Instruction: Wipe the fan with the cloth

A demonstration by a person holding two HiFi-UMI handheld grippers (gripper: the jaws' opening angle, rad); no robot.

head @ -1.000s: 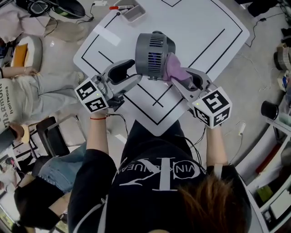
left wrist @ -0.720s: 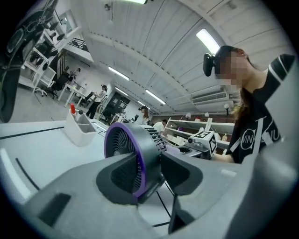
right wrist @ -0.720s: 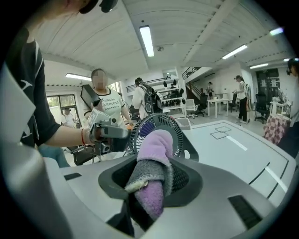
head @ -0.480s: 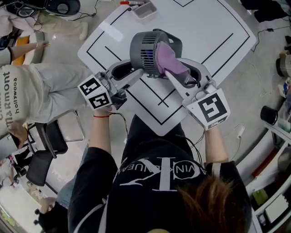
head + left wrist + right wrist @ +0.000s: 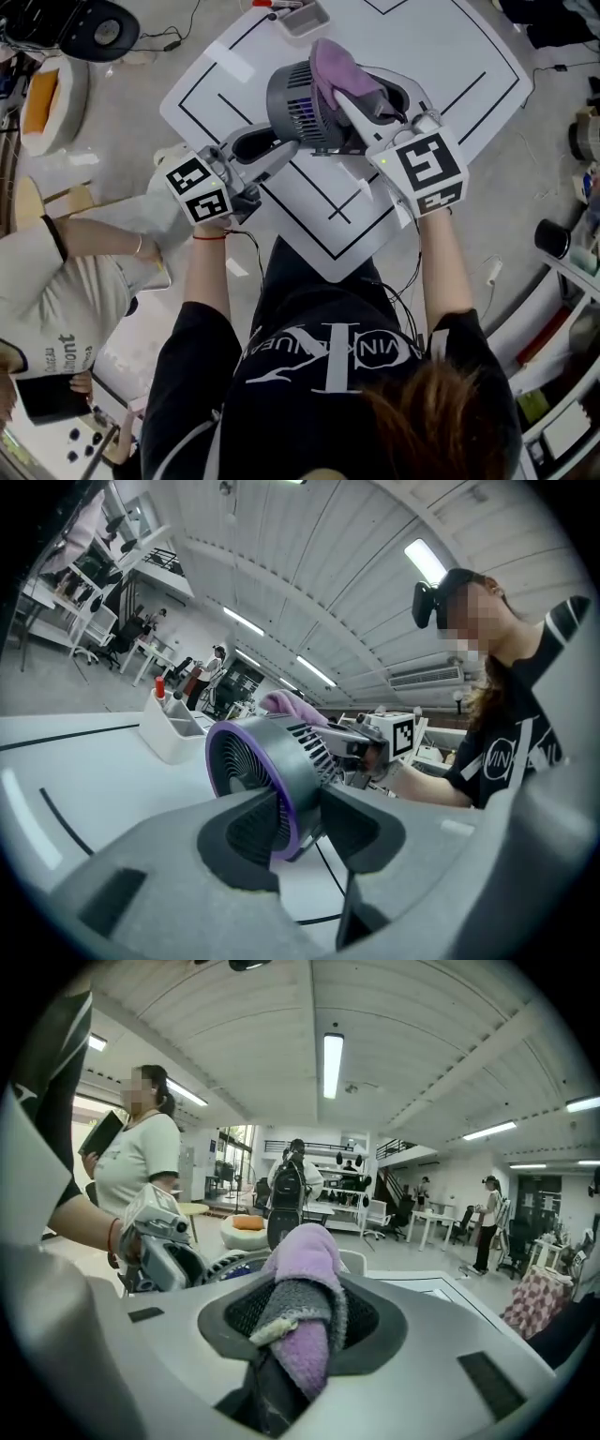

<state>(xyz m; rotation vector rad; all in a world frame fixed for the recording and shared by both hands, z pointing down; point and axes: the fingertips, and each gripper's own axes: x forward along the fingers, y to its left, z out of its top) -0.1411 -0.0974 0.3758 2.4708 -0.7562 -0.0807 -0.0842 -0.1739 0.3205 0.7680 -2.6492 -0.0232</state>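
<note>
My left tool [image 5: 278,150] sits just left of the middle of the head view, and its jaws have just been closing. The fan [image 5: 302,105] is between them. In the left gripper view the two dark pads press on the fan's round body from both sides, so this tool is gripping the fan. The fan is grey with a purple ring round its front. It stands on the white desk [image 5: 459,56], which has black lines on it, in the upper middle of the head view. My right tool [image 5: 349,92] comes in from the right of the frame and reaches over the fan. Its jaws are closed tight on the cloth [image 5: 334,66], which is purple and soft with a grey part. In the right gripper view the cloth is bunched up between the jaws and sticks out past them. In the head view the cloth lies on the top of the fan and touches it. The two tools are near each other, one on each side of the fan. A small white tray [image 5: 305,19] sits on the desk at the top edge of the frame, apart from the fan.
</note>
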